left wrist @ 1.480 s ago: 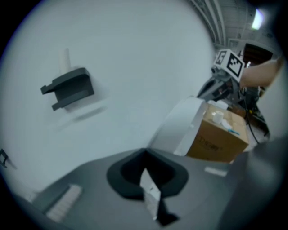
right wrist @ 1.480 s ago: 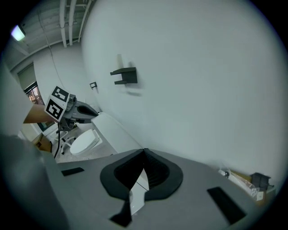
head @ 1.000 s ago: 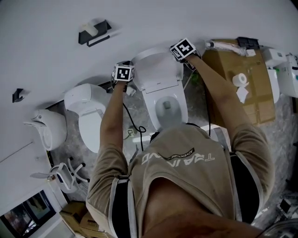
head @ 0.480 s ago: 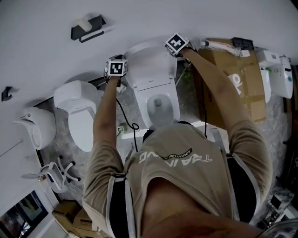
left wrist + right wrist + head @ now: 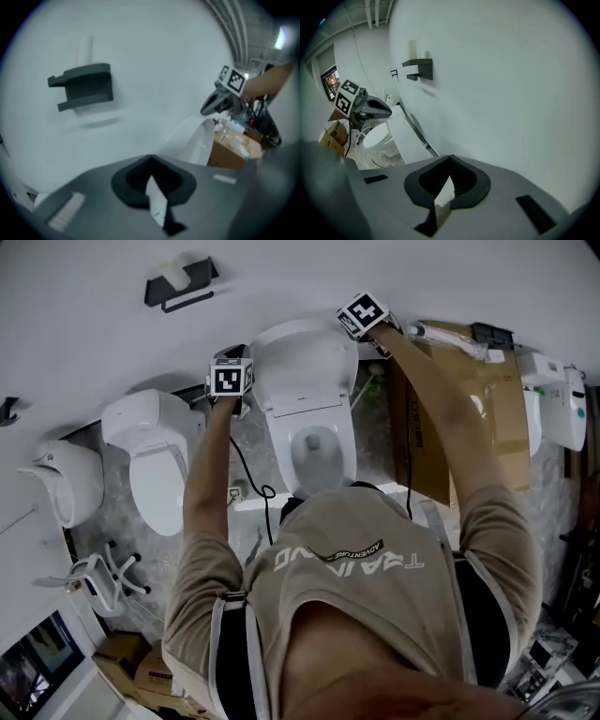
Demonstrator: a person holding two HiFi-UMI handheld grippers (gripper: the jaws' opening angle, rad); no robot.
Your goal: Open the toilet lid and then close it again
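The white toilet (image 5: 319, 451) stands in the middle of the head view with its lid (image 5: 305, 371) raised against the wall. My left gripper (image 5: 231, 379) sits just beside the lid's left edge. My right gripper (image 5: 364, 315) is at the lid's top right corner. In the left gripper view the jaws (image 5: 150, 159) are shut with nothing between them, the lid (image 5: 192, 140) stands off to the right, and the right gripper (image 5: 224, 101) is at its top. In the right gripper view the jaws (image 5: 450, 159) are also shut and bare, with the lid (image 5: 405, 136) and left gripper (image 5: 363, 107) to the left.
A second toilet (image 5: 150, 460) and a white fixture (image 5: 56, 484) stand to the left. A black holder (image 5: 178, 282) hangs on the wall. A big cardboard box (image 5: 469, 418) stands close on the right. A black cable (image 5: 248, 484) lies on the floor.
The lid stays raised. My right gripper has shifted a little up towards the lid's top corner. The left one keeps beside the left edge. The head view has shifted slightly.
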